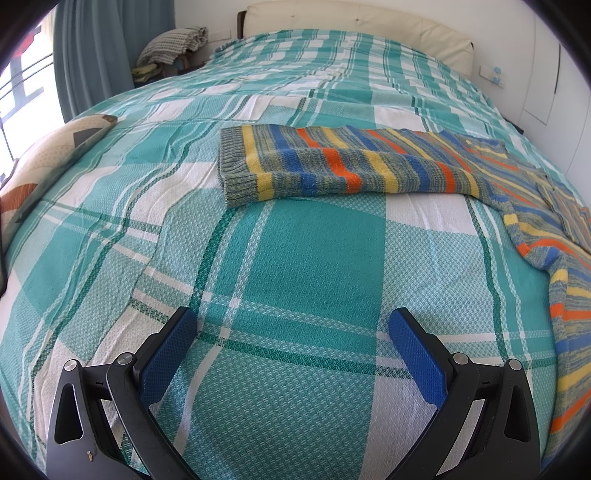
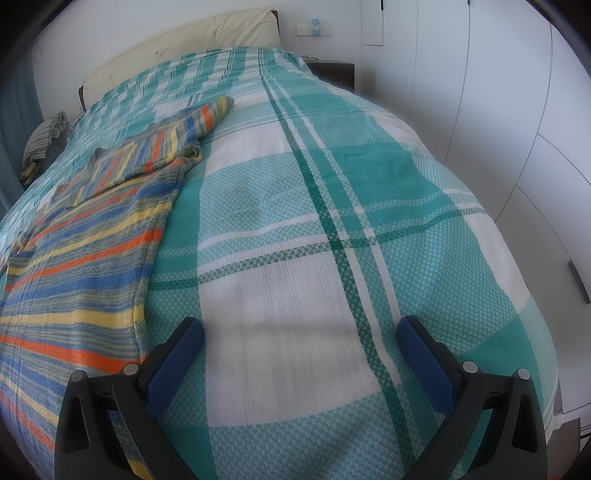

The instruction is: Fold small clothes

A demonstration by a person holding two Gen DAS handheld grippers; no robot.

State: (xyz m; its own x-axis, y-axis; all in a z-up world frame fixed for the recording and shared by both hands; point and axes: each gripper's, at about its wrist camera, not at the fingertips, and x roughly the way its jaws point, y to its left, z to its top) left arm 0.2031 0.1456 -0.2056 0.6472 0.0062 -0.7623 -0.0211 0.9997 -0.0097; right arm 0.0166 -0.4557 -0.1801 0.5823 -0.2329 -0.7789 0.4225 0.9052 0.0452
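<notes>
A striped knit sweater (image 1: 354, 166) in blue, yellow, orange and grey lies spread on the teal plaid bedspread (image 1: 314, 258). In the left wrist view one sleeve stretches to the left and the body runs off to the right. My left gripper (image 1: 291, 325) is open and empty above bare bedspread, short of the sleeve. In the right wrist view the sweater (image 2: 85, 258) fills the left side with its other sleeve reaching far up. My right gripper (image 2: 299, 332) is open and empty, with its left finger beside the sweater's side edge.
A patterned cushion (image 1: 40, 166) lies at the bed's left edge. A cream headboard (image 1: 362, 26) stands at the far end. A pile of folded fabric (image 1: 173, 44) sits beside the curtain. White wardrobe doors (image 2: 498, 110) and a dark nightstand (image 2: 332, 72) are on the right.
</notes>
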